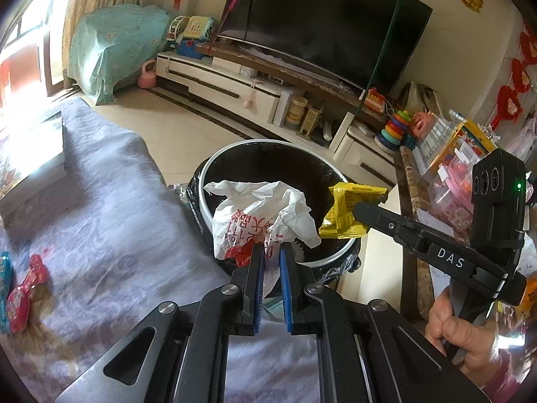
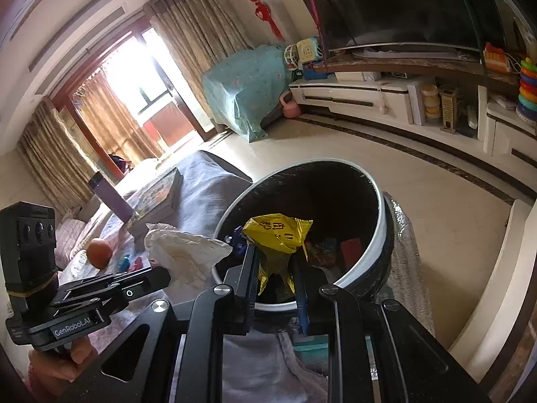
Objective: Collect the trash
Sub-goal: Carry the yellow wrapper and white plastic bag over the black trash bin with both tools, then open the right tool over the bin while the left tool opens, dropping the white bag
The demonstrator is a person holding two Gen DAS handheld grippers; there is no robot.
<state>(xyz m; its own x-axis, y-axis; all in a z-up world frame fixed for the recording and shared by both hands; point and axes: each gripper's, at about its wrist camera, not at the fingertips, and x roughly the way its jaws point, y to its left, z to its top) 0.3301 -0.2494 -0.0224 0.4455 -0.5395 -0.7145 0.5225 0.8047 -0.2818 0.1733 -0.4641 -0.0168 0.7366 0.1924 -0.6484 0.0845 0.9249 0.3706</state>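
Over the bin [image 1: 268, 154]: my left hand-held gripper [image 1: 271, 252] pinches the white bag [image 1: 261, 215], right one [image 2: 275, 262], at 3 o'clock, clamps the yellow wrapper [image 2: 275, 231], both poised for dropping.

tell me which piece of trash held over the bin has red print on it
The crumpled white plastic bag in the left gripper; the wrapper in the right gripper is yellow with dark print.

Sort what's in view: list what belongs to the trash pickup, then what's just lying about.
Job:
white plastic bag, held by left gripper
yellow wrapper, held by right gripper
trash bin
pink snack packet on the sofa cover, probably

Lying about:
orange
stacking-ring toy
television
pink kettlebell
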